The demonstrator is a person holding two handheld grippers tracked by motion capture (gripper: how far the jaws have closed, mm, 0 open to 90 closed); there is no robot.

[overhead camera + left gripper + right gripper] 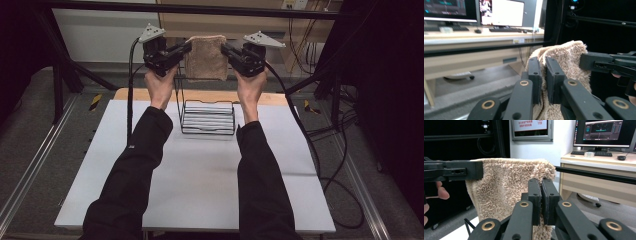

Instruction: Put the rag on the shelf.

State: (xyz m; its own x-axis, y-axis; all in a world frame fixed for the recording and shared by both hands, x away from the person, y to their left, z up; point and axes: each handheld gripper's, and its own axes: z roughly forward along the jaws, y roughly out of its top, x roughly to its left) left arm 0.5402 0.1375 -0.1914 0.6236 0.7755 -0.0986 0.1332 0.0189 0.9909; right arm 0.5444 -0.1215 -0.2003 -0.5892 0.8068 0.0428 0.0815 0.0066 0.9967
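**Now: towel held up between my two grippers, above the wire rack**

Right now I have a tan towel [205, 57] stretched between both hands, up in the air past the far edge of the table [195, 185]. My left gripper [186, 48] pinches the towel's upper left corner, and my right gripper [225, 49] pinches the upper right corner. Both sets of jaws are clamped narrow on the cloth, with the fabric squeezed between the pads.

In the left gripper view, the left gripper [543, 75] has the fuzzy towel [566, 60] bunched between its jaws, and the right gripper [584, 61] reaches in from the right side and bites the towel's far edge. In the right gripper view, the right gripper [541, 197] grips the near edge of the towel [504, 185], which hangs down in a flat sheet, while the left gripper [480, 173] holds the opposite top corner from the left.

The towel's top edge runs roughly level between the two grippers, and the rest of it hangs freely below. In the high view, a black wire rack [207, 116] stands on the far part of the table, below the towel. The towel's lower edge hangs above the rack; whether it touches the rack's upright wire I cannot tell.
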